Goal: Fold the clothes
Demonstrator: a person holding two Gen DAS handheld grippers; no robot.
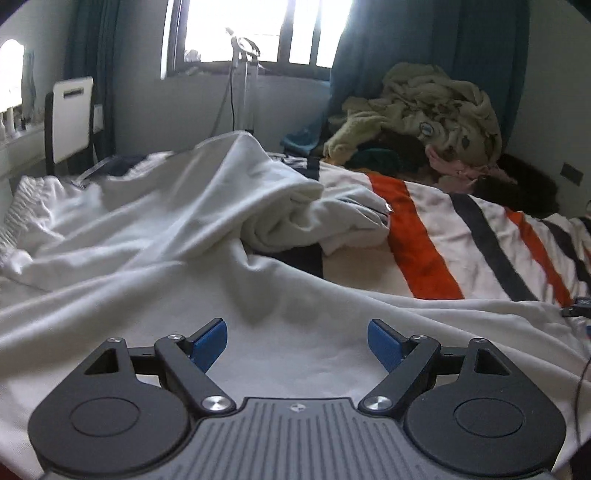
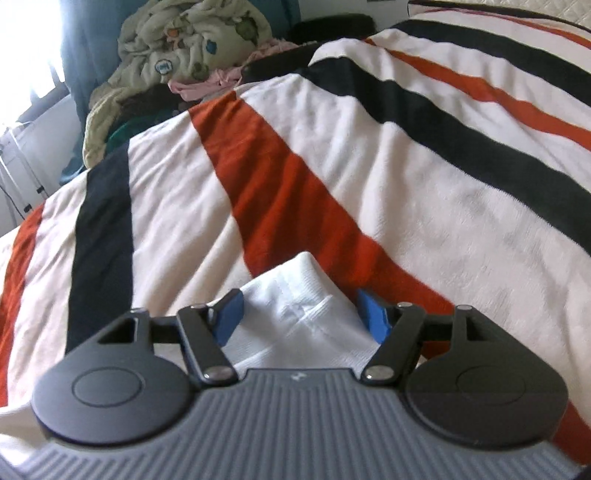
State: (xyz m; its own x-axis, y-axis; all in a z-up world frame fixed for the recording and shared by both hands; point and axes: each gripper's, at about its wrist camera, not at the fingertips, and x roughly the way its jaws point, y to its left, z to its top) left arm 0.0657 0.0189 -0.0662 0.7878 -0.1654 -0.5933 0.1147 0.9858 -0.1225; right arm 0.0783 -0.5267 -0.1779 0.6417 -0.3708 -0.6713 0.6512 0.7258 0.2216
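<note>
Both jaws spread wide, nothing gripped. Left gripper [image 1: 297, 341] hovers low over the garment [image 1: 155, 221], blue pads [image 1: 208, 343] apart w/ plain white cloth lying flat below the gap; can't tell if pads touch the cloth. Right gripper [image 2: 299, 314] also released: a ribbed white corner of cloth [image 2: 299, 295] pokes up btwn its pads [image 2: 373, 314], which stand on either side of it w/o pinching.

Garment is white, rumpled, spread on the blanket [image 1: 461, 236], covering most of the blanket's near and left part in left wrist view. A thick bunched fold rises in the middle, rolled toward the orange stripe; elastic-looking gathered edge sits at far left. Right wrist view shows only the small white corner, resting on the blanket just at the foot of the wide orange stripe.

Blanket: cream w/ orange and black stripes, lying on the bed. At the blanket's far edge, a laundry pile [image 1: 424, 110], pale green printed fleece on top, pink bits under it, dark items below. Behind the blanket: window [image 1: 258, 29] w/ teal curtains [image 1: 424, 44], bright glare. Off the blanket's left side, a white chair [image 1: 70, 118].
</note>
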